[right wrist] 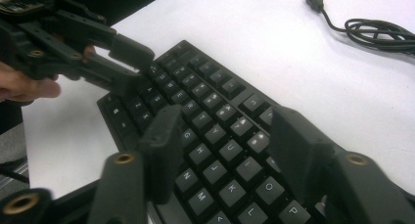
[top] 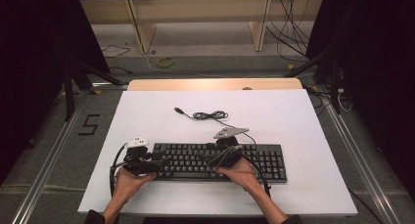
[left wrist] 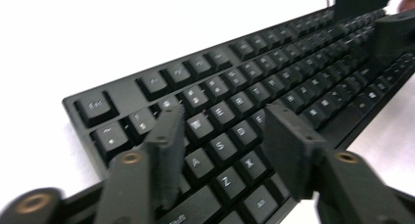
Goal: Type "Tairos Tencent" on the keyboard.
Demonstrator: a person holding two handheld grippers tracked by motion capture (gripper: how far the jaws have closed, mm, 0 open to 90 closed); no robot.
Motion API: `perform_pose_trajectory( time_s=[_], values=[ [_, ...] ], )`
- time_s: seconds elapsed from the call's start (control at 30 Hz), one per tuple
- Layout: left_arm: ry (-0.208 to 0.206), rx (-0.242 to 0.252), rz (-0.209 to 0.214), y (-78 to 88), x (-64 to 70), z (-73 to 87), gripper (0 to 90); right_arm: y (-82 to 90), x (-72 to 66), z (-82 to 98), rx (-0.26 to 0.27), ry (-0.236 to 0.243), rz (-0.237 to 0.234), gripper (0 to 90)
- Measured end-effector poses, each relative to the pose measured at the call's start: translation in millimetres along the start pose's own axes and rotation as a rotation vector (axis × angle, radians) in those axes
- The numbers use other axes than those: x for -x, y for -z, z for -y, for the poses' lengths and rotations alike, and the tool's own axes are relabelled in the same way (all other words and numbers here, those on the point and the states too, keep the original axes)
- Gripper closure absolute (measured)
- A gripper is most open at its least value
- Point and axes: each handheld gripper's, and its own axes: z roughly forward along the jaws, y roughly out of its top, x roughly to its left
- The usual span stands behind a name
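hovering left gripper (left wrist: 220,136): lower centre, jaws parted over keyboard (top: 220,160), grasping nothing
right gripper (right wrist: 225,145): lower centre, jaws parted above keys, empty

Matt black plastic keyboard (top: 220,161), smooth white tabletop (top: 147,116), glossy rubbery cable (top: 208,115)

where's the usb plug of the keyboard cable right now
In the high view the USB plug lies loose on the white table, behind the keyboard toward the far edge, just left of the coiled cable.
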Motion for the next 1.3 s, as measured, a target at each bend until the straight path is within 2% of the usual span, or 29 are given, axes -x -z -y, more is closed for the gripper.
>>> perform_pose_trajectory(
  time_s=[0.03, 0.3, 0.47, 0.73, 0.93, 1.3],
  values=[
    [0.0, 0.011, 0.0, 0.3, 0.6, -0.1, 43.1, 0.2, 0.5, 0.1, -0.003, 0.0, 0.0, 51.1],
    [-0.022, 0.071, 0.034, 3.6, 4.4, 0.8, 31.6, -0.1, 3.0, 0.7, -0.012, 0.001, 0.011, 63.1],
    [-0.026, 0.085, 0.051, 4.2, 7.0, 1.2, 29.3, -1.8, 5.5, 1.9, -0.021, 0.002, 0.022, 71.4],
    [-0.026, 0.11, 0.058, 6.7, 8.7, 1.9, 27.0, -5.9, 6.6, 3.1, -0.045, 0.002, 0.032, 85.9],
    [-0.026, 0.126, 0.059, 9.7, 9.4, 2.2, 26.5, -8.9, 7.4, 3.9, -0.058, 0.005, 0.041, 90.0],
    [-0.028, 0.138, 0.065, 12.2, 10.5, 2.6, 26.8, -18.4, 8.5, 8.2, -0.103, 0.016, 0.061, 90.0]
  ],
)
